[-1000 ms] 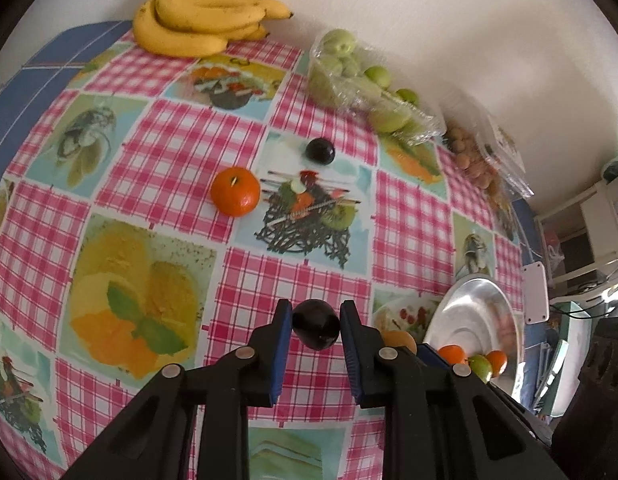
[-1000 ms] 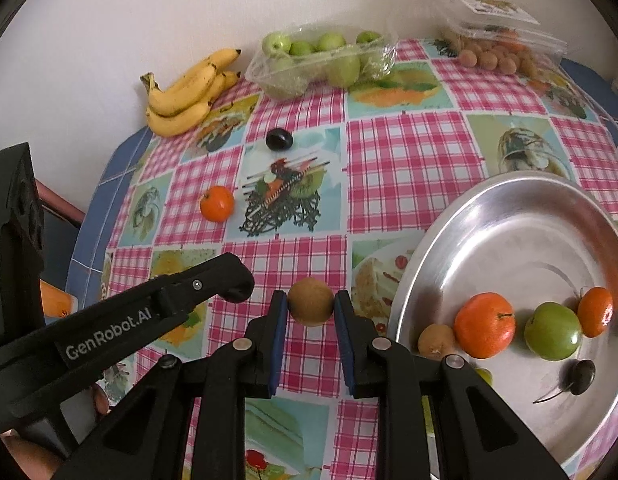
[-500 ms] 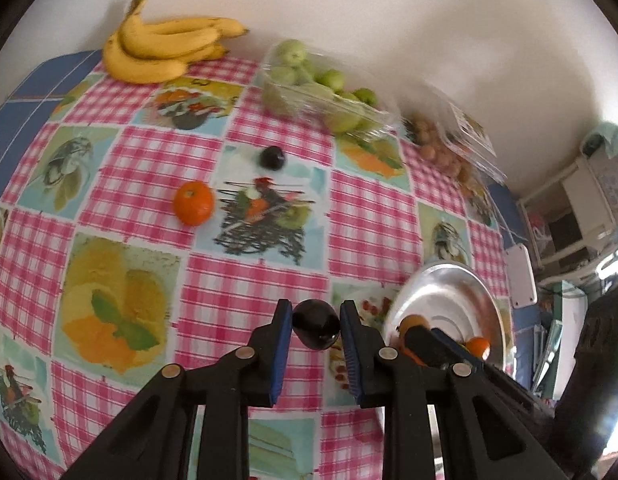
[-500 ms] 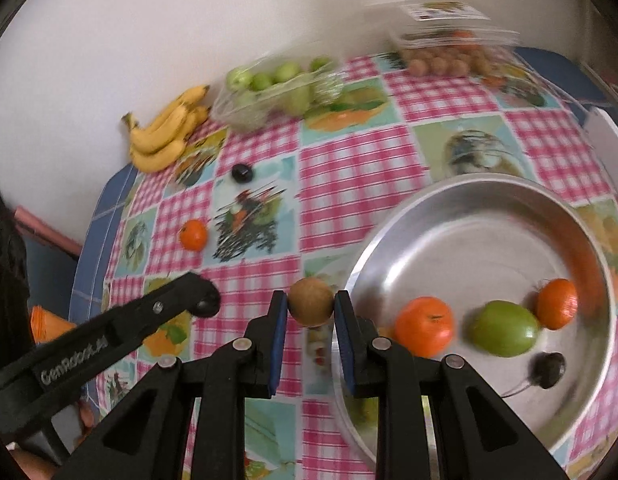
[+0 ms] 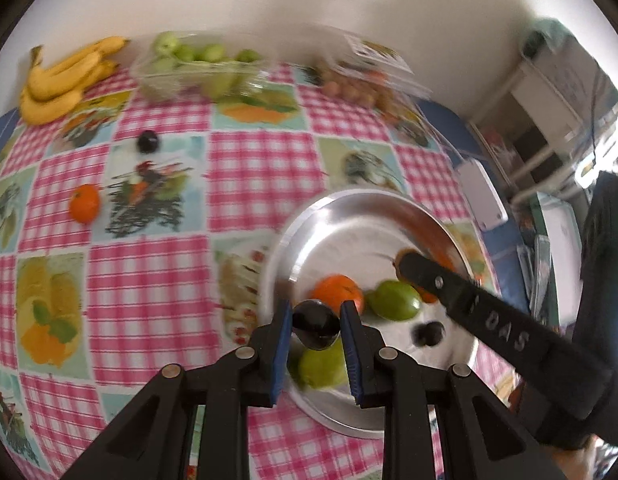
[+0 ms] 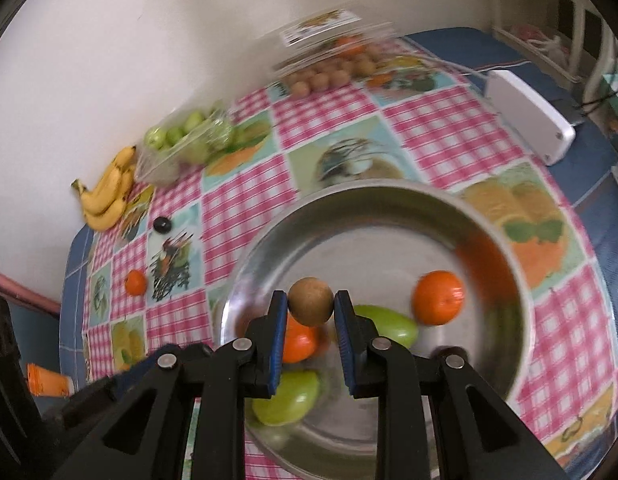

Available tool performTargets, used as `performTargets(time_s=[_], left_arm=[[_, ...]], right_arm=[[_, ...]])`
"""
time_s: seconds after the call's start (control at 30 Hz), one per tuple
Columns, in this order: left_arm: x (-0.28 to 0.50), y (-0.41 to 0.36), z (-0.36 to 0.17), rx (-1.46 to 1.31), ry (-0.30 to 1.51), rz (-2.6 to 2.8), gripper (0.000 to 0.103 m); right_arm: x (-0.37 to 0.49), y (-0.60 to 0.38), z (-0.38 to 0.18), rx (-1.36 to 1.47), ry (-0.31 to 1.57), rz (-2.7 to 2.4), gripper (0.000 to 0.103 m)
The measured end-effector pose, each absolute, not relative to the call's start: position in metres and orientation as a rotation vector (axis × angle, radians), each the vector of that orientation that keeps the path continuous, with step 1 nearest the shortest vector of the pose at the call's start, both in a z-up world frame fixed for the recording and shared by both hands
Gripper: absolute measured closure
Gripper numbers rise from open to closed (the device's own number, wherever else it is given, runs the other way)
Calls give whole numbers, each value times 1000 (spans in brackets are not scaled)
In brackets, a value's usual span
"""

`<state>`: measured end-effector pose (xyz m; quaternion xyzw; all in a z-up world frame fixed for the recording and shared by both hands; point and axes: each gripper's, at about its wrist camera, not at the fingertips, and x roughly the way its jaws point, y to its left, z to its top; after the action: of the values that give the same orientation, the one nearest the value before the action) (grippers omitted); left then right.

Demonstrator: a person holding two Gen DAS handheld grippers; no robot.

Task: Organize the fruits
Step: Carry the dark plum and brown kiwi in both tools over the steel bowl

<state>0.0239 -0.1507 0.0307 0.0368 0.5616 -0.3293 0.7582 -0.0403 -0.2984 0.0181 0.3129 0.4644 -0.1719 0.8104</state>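
My left gripper [image 5: 316, 324] is shut on a dark plum [image 5: 316, 326] and holds it over the near left rim of the silver bowl [image 5: 369, 208]. My right gripper [image 6: 311, 307] is shut on a brown kiwi [image 6: 311, 301] above the same bowl [image 6: 373, 196]. The bowl holds oranges [image 6: 439, 297], green fruits [image 6: 287, 398] and a dark plum [image 5: 427, 333]. The right gripper's arm [image 5: 489, 320] crosses the bowl in the left wrist view.
On the pink checked tablecloth lie a loose orange [image 5: 85, 208], a dark plum [image 5: 148, 141], bananas [image 5: 65, 80], a bag of green fruit [image 5: 197, 68] and a clear box of brown fruit [image 5: 361, 80]. A white device [image 6: 529, 116] sits at the right edge.
Both grippers have moved right, from over the tablecloth to above the silver bowl, each still holding its fruit.
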Motion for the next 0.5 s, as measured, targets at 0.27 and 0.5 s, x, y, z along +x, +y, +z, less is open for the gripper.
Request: performTargets(time_s=[0.27,0.5], left_arm=[[-5,-177,26,181,1220,-781,77],[-22,-192,20,248,1223,-799,77]], right_arm=[[-57,-309,23,663,996,-409,78],[-68,-306,22,656,1023,-433,77]])
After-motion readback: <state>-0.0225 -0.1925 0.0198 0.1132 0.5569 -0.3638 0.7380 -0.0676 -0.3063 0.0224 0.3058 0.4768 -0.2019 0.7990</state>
